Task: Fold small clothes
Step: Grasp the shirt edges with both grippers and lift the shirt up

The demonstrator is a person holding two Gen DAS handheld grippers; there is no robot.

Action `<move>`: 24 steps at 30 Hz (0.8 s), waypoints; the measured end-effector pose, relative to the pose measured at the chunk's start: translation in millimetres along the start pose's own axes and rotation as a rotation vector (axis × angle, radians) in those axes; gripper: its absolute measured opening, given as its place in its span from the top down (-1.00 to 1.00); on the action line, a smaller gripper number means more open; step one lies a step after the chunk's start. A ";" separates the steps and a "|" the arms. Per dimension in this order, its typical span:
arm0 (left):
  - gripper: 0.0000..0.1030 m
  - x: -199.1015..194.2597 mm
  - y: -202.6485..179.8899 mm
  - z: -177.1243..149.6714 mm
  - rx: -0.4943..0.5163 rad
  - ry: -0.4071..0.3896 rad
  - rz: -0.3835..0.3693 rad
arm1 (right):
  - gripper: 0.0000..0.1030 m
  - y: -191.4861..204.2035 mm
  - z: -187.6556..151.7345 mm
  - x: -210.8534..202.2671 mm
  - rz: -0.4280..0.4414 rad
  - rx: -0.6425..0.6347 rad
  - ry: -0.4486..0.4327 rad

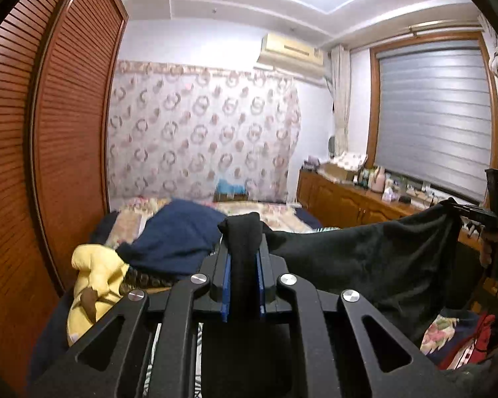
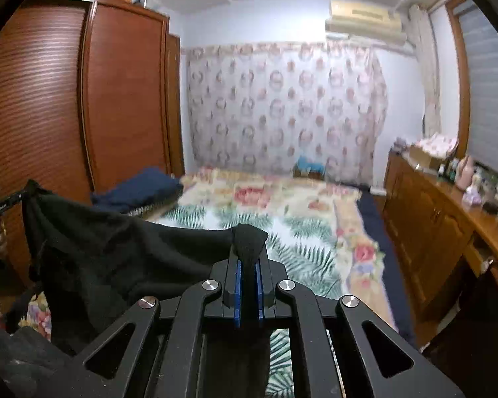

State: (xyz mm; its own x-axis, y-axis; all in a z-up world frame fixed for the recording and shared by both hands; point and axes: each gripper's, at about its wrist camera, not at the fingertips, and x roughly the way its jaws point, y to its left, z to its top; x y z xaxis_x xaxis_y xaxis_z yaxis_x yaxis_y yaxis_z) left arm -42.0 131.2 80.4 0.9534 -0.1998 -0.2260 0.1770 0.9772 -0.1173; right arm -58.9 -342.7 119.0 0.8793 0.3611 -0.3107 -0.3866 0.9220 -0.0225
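You hold a black garment (image 1: 365,258) stretched in the air between your two grippers, above the bed (image 2: 302,205) with the flowered and fern-patterned cover. Your left gripper (image 1: 244,262) has its jaws almost fully closed, and a thick fold of the black cloth is pinched between the blue pads (image 1: 226,285); a bunch of the cloth stands out past the fingertips. Your right gripper (image 2: 249,272) is closed in the same way on the other corner of the garment, with only a narrow strip of cloth between its blue pads (image 2: 238,295).

In the left wrist view, the cloth runs from your left gripper out to the right gripper at the right edge, and its middle hangs down in a loose curve toward the bed. In the right wrist view, the same cloth reaches to the left gripper at the left edge.

On the bed, at the side nearest the brown louvered wardrobe (image 1: 69,126), lies a dark blue garment (image 1: 179,232), and just beside it a yellow soft item (image 1: 96,275). On the opposite side of the bed stands a wooden cabinet (image 2: 428,232) with small bottles on top.
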 end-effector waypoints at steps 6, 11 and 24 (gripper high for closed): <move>0.76 -14.4 -4.5 30.3 0.017 -0.072 -0.008 | 0.88 -0.9 17.0 -38.1 -0.020 -0.004 -0.073; 0.76 -22.3 -10.3 66.3 0.043 -0.146 -0.020 | 0.88 10.7 35.1 -74.0 -0.042 -0.044 -0.151; 0.75 130.0 -13.4 123.7 0.105 -0.058 0.062 | 0.88 -0.4 82.7 6.1 -0.122 -0.014 -0.152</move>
State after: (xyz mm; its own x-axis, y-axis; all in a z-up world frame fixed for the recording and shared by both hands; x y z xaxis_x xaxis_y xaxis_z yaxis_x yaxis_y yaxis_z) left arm 109.9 101.0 172.2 0.9753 -0.1371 -0.1734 0.1389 0.9903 -0.0023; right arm -30.4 -329.3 195.7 0.9513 0.2652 -0.1574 -0.2779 0.9584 -0.0649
